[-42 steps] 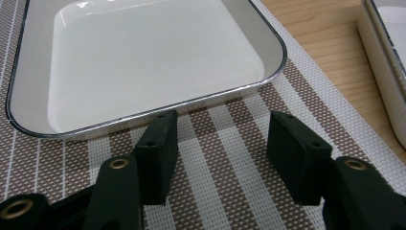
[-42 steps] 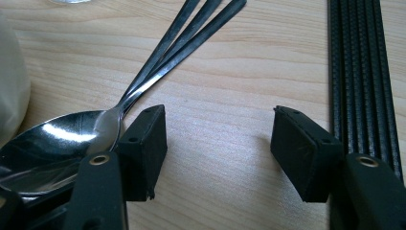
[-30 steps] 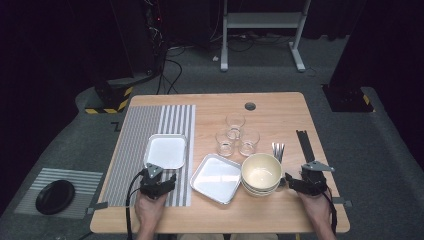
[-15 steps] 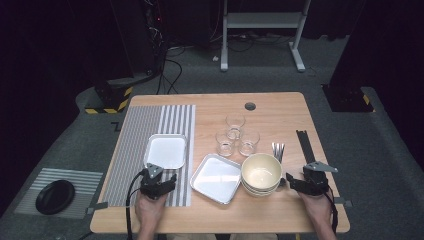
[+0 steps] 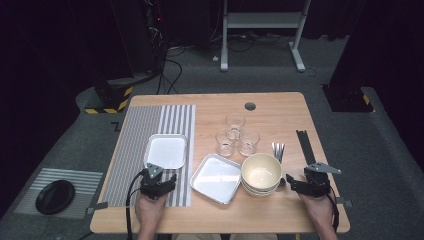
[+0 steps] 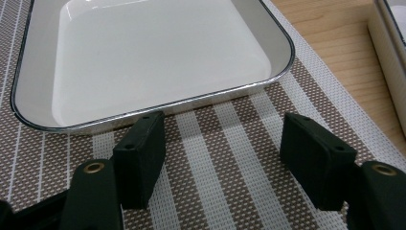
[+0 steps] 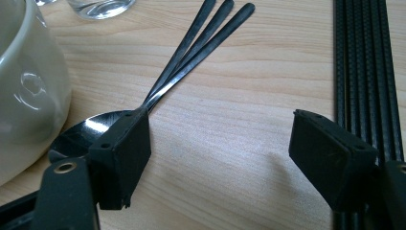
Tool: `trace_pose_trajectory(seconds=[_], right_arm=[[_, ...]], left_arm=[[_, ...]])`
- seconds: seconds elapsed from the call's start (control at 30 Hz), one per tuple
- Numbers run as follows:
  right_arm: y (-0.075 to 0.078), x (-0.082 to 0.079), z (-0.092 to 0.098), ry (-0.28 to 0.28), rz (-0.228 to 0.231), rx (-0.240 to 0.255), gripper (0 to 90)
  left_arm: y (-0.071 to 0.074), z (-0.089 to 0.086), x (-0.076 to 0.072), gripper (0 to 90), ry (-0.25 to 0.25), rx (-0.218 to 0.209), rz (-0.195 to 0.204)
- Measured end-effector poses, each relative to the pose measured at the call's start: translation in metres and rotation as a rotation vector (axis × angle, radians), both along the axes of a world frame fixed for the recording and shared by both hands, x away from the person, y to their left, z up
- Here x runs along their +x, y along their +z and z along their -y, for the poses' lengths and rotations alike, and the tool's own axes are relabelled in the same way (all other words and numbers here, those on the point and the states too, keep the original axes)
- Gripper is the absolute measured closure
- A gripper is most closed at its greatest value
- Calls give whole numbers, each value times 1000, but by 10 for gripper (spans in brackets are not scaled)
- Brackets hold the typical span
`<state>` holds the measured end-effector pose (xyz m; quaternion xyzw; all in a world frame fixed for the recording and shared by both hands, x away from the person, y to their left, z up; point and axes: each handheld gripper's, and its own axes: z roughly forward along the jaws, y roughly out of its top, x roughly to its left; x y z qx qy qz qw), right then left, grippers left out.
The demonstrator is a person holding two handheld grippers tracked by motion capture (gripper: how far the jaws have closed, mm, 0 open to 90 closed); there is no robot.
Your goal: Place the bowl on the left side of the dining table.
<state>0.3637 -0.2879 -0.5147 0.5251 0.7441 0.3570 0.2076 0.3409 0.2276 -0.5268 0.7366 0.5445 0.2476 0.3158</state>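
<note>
A: High view first. How do the hands sit?

B: Both come in from the near edge of the table [image 5: 280, 107]. The left gripper [image 5: 159, 181] rests low on the striped mat [image 5: 135, 145], pointing away from the person at the tray [image 5: 166, 151], which lies on that mat just beyond it. The right gripper [image 5: 295, 183] lies near the right corner, angled toward the bowls [image 5: 261, 172].

A: Room around them?

B: A second tray [image 5: 216, 178] lies between the left gripper and the bowls, on bare wood. Three glasses [image 5: 235, 136] stand farther back, well apart from both hands. Bare wood lies behind the tray and the glasses.

A: Left gripper view?

B: The left gripper [image 6: 225, 143] has its jaws wide apart, nothing between them but mat. The tray's [image 6: 158, 52] near rim runs just past the left-hand jaw's tip; I can't tell whether they touch.

A: Right gripper view?

B: The right gripper [image 7: 220, 143] is also spread, gripping nothing. The spoons [image 7: 191, 45] fan out ahead, one spoon's bowl right at the left-hand jaw. A bowl's [image 7: 24, 86] wall is close on that side. Black chopsticks [image 7: 366, 62] run alongside the other jaw. Bare wood between.
</note>
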Motion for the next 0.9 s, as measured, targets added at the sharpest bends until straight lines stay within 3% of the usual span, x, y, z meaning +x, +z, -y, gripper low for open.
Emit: trace_pose_trajectory(seconds=[0.5, 0.73, 0.9], right_arm=[[11, -8, 4, -17, 35, 51, 393], [22, -8, 4, 30, 55, 84, 494], [26, -10, 3, 66, 67, 62, 509]], left_arm=[[0, 0, 0, 330, -1, -1, 0], [0, 0, 0, 327, 2, 3, -1], [0, 0, 0, 326, 1, 0, -2]])
